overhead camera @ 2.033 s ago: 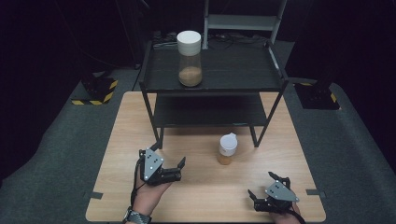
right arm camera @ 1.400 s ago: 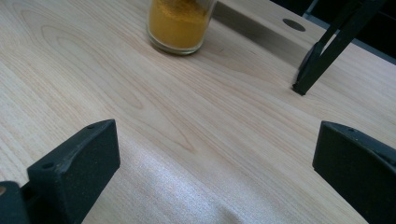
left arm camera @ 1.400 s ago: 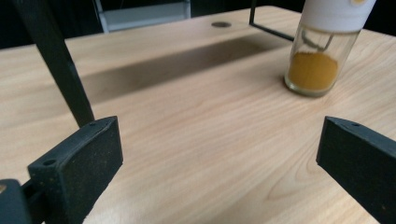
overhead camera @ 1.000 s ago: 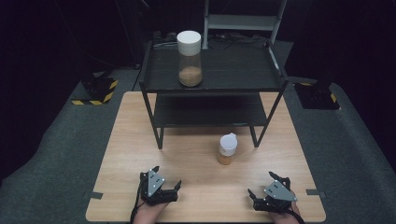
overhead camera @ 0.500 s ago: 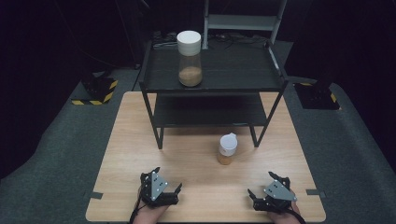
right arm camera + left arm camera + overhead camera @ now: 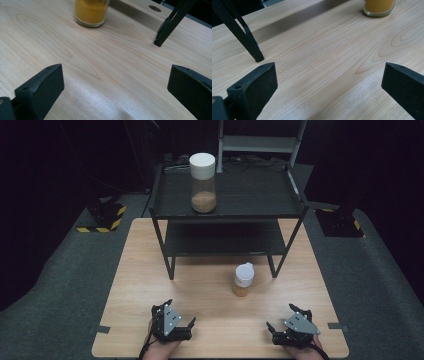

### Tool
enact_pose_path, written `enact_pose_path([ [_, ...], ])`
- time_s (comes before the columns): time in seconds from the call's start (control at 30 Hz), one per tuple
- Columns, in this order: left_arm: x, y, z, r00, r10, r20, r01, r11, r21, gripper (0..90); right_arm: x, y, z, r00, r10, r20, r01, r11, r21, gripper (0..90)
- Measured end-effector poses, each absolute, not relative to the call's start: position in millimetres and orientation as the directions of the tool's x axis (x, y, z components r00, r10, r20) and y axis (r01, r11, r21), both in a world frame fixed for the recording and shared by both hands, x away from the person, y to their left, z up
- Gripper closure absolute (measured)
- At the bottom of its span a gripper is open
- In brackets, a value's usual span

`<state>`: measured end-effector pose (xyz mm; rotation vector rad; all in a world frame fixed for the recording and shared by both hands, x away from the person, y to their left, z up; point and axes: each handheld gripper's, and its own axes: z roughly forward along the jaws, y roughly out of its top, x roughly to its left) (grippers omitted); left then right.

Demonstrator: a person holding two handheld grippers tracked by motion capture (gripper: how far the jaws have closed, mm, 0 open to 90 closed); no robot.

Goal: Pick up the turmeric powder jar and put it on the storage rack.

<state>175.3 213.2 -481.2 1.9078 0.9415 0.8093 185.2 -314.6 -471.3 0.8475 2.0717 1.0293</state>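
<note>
1. The left gripper rests low over the near edge of the wooden table, close to the near left corner. Its jaws are spread wide and there is nothing between them; in the left gripper view only bare wood lies between the two black jaws.
2. The right gripper rests over the same near edge, close to the near right corner. Its jaws are also spread wide and hold nothing, as the right gripper view shows.
3. The two grippers are well apart from each other, and the person's hands come in from the near edge behind them.
4. The small jar with a white lid and orange-yellow powder stands upright on the table, a little right of the middle, between the grippers and the shelf rack. It touches neither gripper.
5. In the left gripper view the small jar is at the far right; in the right gripper view the same jar is at the far left.
6. The small jar is just beside the front right leg of the black rack, on its left side, and does not touch it.
7. The rack stands on the far half of the table. On its top shelf, toward the left side, stands a large jar with a white lid and brown powder at its bottom.
</note>
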Motion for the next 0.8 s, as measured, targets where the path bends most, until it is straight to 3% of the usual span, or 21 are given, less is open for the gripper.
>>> enact_pose_path([
  [0.8, 176, 215, -481, 0.529, 0.827, 0.190, 0.286, -0.384, 0.878, 0.7, 189, -300, -444, -0.585, 0.772, -0.249, 0.163, 0.413, 0.896, 0.0],
])
